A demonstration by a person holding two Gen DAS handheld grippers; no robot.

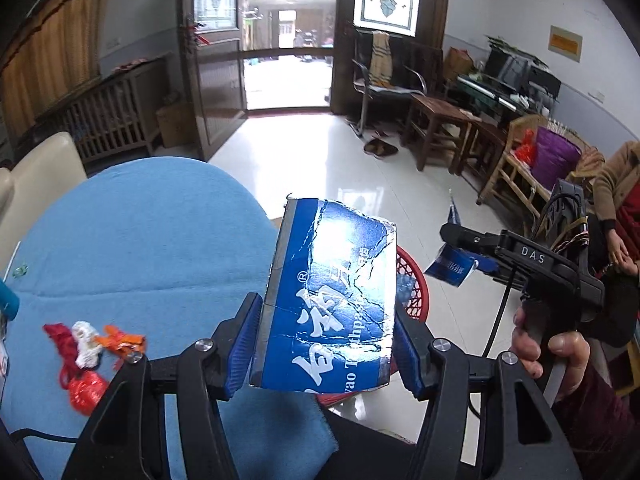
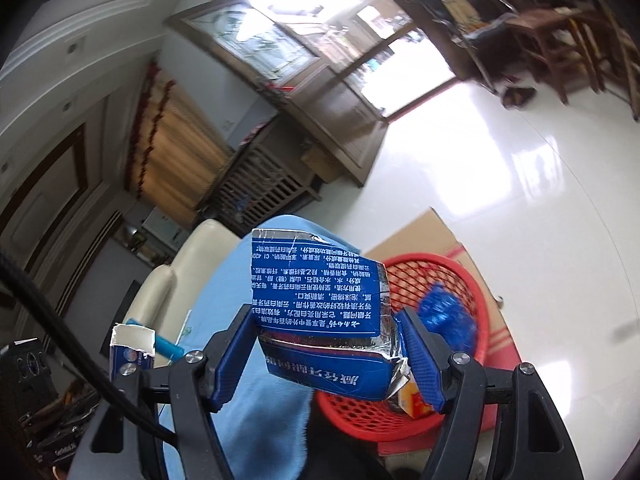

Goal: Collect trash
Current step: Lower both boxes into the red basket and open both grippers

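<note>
Now each tongs, left (image 1: 326, 344) and right (image 2: 330, 354), clamps a torn toothpaste box piece (image 1: 332, 300), so both should release only directly above the red basket (image 2: 472, 280).

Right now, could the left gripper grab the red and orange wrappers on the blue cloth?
Probably not: the left gripper is shut on a blue box piece. The wrappers lie uncovered, so it must drop that first.

Black plastic arms with silver screw heads are carrying the ribbed blue pads (image 1: 245, 344) of the left gripper (image 1: 326, 350). The right gripper (image 2: 330, 356) is showing the same black frame, blue pads and 4 silver screws; white "DAS" lettering is marking its body, a black cable (image 1: 496, 322) is trailing from it, and a dark red sleeve (image 1: 596, 412) is covering the wrist behind the right hand (image 1: 554, 354).
</note>
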